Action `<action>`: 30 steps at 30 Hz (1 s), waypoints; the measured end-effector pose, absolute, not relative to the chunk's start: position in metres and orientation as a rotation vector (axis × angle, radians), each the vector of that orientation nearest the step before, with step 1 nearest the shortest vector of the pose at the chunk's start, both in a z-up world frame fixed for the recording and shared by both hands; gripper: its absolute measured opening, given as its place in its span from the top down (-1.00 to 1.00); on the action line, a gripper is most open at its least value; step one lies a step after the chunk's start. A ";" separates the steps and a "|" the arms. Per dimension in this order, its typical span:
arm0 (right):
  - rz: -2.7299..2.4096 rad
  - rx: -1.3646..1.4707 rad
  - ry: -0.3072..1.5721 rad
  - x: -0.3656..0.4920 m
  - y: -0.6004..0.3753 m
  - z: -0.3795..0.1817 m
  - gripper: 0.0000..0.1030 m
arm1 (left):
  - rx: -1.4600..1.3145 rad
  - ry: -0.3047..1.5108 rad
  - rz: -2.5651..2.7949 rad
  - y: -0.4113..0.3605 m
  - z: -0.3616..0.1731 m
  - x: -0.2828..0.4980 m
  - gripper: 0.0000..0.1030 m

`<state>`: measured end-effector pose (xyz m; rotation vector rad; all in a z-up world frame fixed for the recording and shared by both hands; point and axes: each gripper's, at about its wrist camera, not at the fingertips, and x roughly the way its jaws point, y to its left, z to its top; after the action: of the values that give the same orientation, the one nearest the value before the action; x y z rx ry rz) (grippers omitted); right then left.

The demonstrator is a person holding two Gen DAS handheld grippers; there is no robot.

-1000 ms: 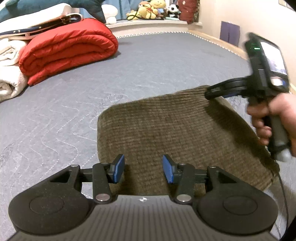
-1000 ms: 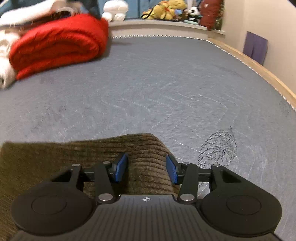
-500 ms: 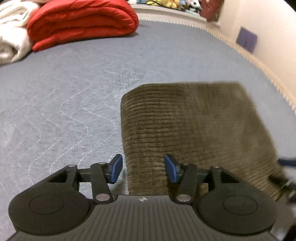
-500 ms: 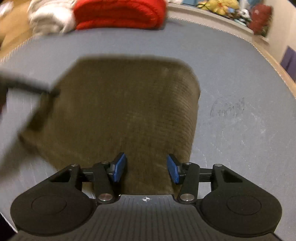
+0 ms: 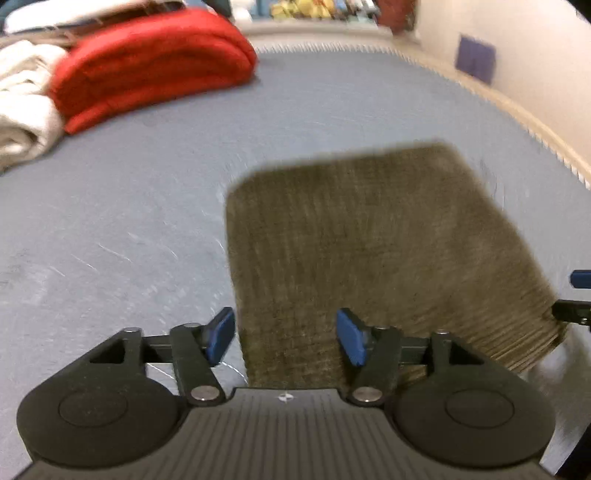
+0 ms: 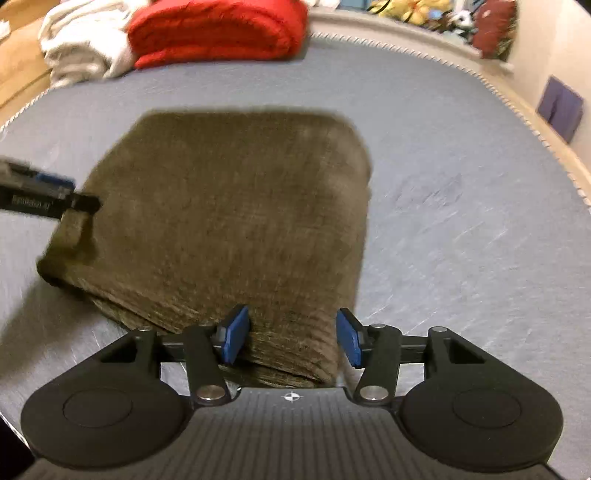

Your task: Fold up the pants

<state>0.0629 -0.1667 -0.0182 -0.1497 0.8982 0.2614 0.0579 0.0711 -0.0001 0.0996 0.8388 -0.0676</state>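
The brown corduroy pants lie folded into a squarish pad on the grey mattress. In the left wrist view, my left gripper hovers at their near left corner. Its jaws are opening wide, cloth lies under the gap, and neither pad presses on it. In the right wrist view, the pants fill the middle and my right gripper straddles their near right corner. Its jaws are also opening and have come loose from the cloth. Each gripper's tip shows at the edge of the other's view, the left gripper included.
A rolled red quilt and white blankets sit at the far left of the bed. Stuffed toys line the headboard ledge. The bed's trimmed edge and a wall run along the right.
The right gripper swung from the pants' far edge round to their near right corner. Both pairs of jaws have spread wider. The pants lie flat in a squarish fold.
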 end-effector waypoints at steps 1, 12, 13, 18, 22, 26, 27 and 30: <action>0.255 -0.142 0.861 0.058 -0.165 -0.005 -0.21 | 0.083 0.796 -0.064 0.070 0.014 0.048 -0.66; 0.124 0.142 0.676 -0.021 -0.178 0.074 -0.98 | -0.004 0.733 0.026 0.042 0.060 -0.051 -0.99; 0.111 0.149 0.678 -0.023 -0.180 0.067 -0.98 | -0.028 0.757 0.021 0.040 0.049 -0.057 -0.99; -0.050 0.166 0.828 -0.015 -0.185 0.020 -0.98 | -0.118 0.946 0.042 0.034 0.005 -0.059 -0.99; -0.037 0.192 0.937 -0.011 -0.181 0.002 -0.98 | -0.062 0.921 0.042 0.027 0.004 -0.057 -0.99; -0.004 0.106 0.922 -0.013 -0.169 0.004 -0.98 | -0.105 0.947 0.048 0.032 0.001 -0.048 -0.99; -0.002 0.090 0.915 -0.015 -0.167 0.005 -0.98 | -0.102 0.951 0.050 0.031 0.001 -0.046 -0.99; -0.010 0.037 0.888 -0.016 -0.160 0.008 -0.98 | -0.096 0.965 0.039 0.027 -0.003 -0.047 -0.99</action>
<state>-0.0160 -0.1602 0.0081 0.0367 0.8881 -0.0096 -0.0469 0.0272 -0.0027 -0.0964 0.9652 0.0389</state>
